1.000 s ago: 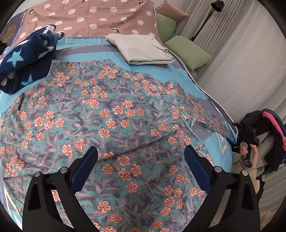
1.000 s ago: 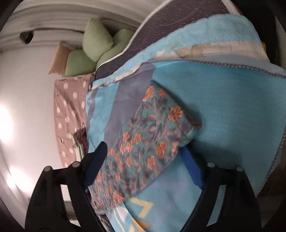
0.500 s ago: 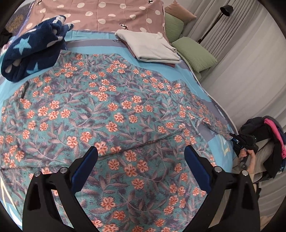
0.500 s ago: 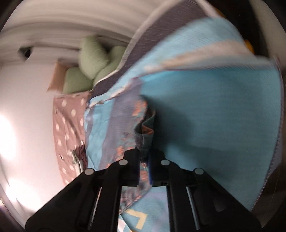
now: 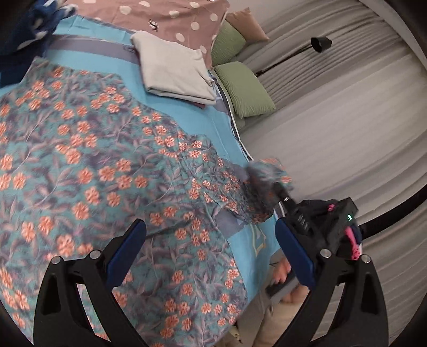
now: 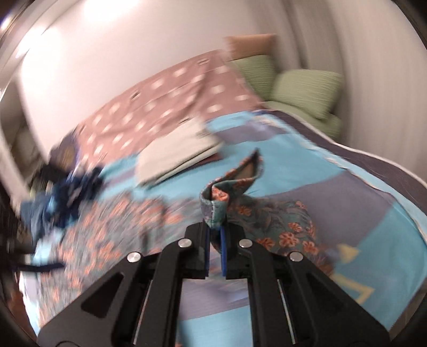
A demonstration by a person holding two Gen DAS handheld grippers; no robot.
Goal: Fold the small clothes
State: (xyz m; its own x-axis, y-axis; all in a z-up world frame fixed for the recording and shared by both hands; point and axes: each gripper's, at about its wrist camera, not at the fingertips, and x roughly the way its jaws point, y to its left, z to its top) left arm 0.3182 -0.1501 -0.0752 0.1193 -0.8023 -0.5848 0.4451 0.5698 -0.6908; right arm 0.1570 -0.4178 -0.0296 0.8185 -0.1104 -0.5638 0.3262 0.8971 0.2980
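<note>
Teal cloth with orange flowers, a shirt (image 5: 88,165), lies spread flat on the blue bed cover (image 5: 205,128). The right gripper (image 6: 214,235) is pinched tight on the end of its sleeve (image 6: 226,192), lifted off the bed. The left gripper (image 5: 210,245) is wide open above the shirt, holding nothing.

Soft indoor light; right view motion-blurred, fisheye-warped.

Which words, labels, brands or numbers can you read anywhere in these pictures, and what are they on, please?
None can be read.
The blue bedspread bears a pale angular outline, cut off by the floral garment: not legible as a letter.
The dotted blanket carries small dark marks, too small to read.
</note>
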